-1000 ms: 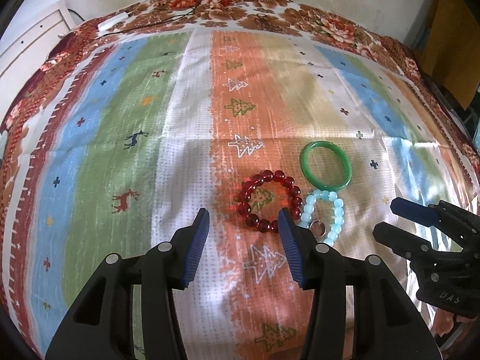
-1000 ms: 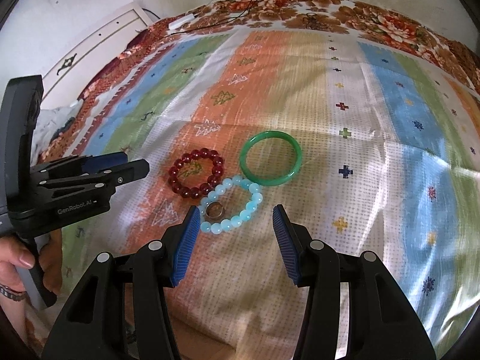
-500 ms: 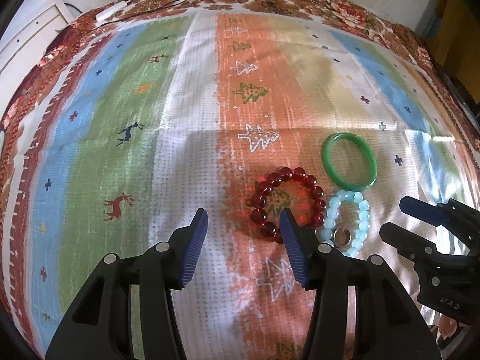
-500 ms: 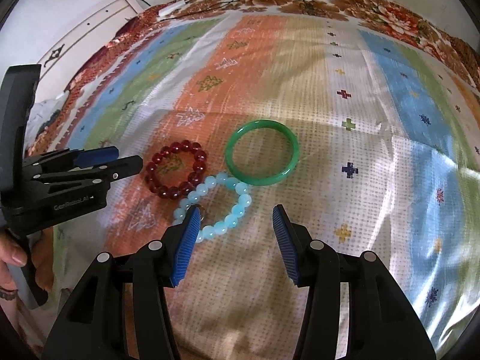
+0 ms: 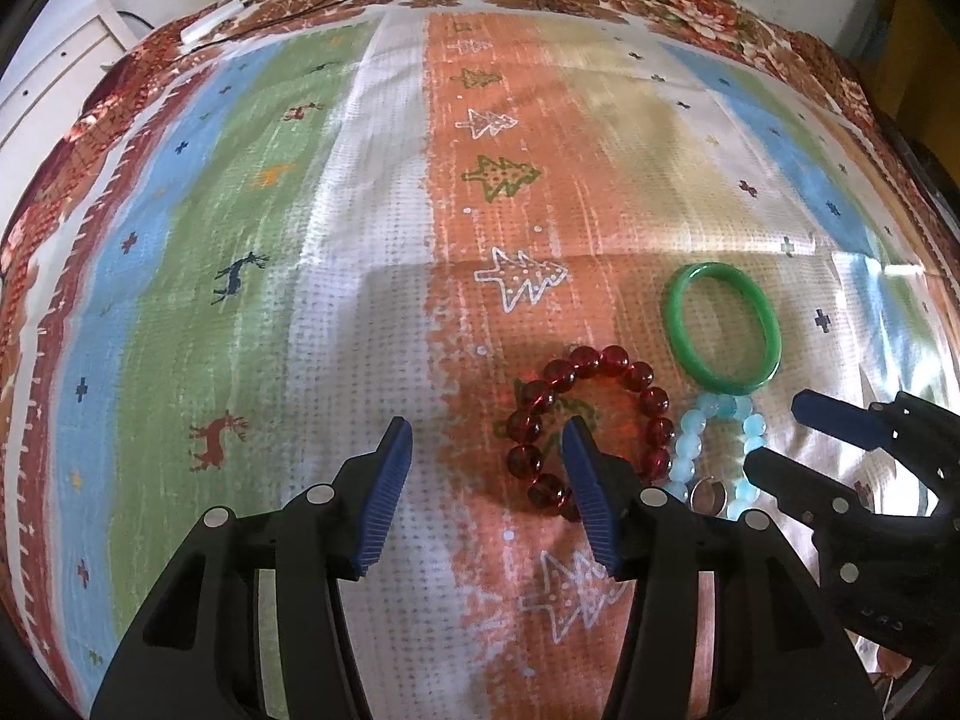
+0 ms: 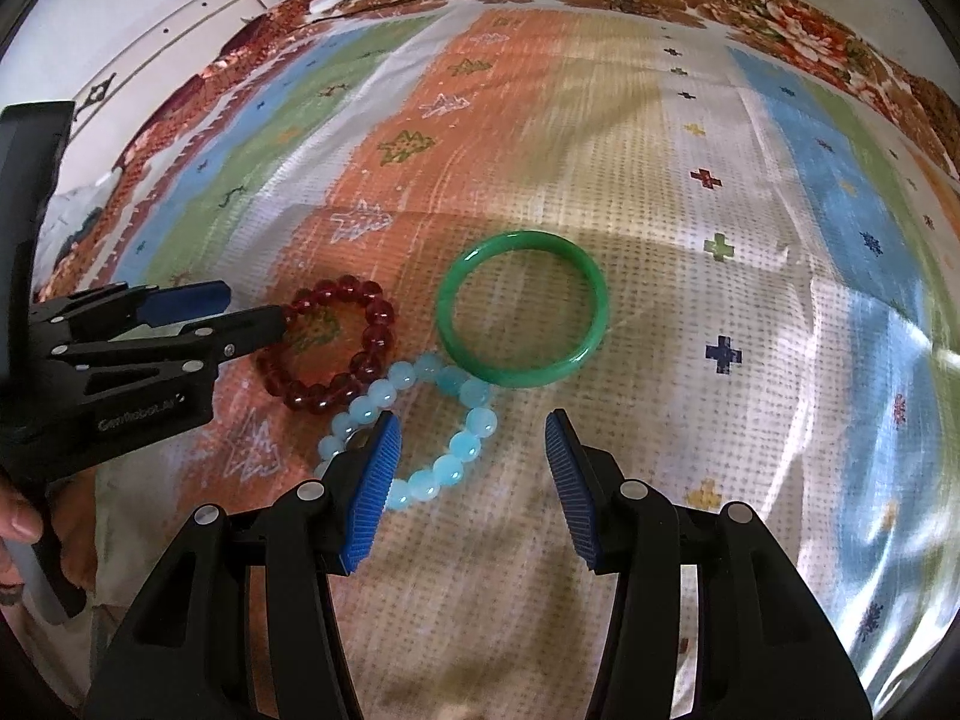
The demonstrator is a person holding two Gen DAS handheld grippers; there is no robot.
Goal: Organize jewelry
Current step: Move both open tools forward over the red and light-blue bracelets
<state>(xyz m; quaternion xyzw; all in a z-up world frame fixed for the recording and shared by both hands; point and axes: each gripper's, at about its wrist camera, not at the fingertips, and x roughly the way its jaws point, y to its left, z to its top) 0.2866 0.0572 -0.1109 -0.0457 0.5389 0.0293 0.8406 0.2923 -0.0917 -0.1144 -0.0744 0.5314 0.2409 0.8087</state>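
A red bead bracelet [image 5: 651,405] [image 6: 375,315], a pale blue bead bracelet [image 5: 690,456] [image 6: 462,447] with a small metal ring [image 5: 708,495] inside it, and a green bangle [image 5: 771,330] [image 6: 591,276] lie together on the patterned cloth. My left gripper [image 5: 487,444] [image 6: 249,309] is open and empty, its right finger over the red bracelet's near edge. My right gripper [image 6: 471,432] [image 5: 774,438] is open and empty, its left finger over the blue bracelet's near left part; the ring is mostly hidden behind it in the right wrist view.
The striped cloth [image 5: 390,240] with tree and deer prints covers the whole surface, with a floral border at the back. A white power strip with black cables [image 5: 210,30] lies at the far left edge. White furniture [image 6: 150,60] stands beyond the left side.
Both grippers have moved forward and lower toward the jewelry. The left finger now overlaps the red bracelet; the right finger now overlaps the blue bracelet. The jewelry has not moved.
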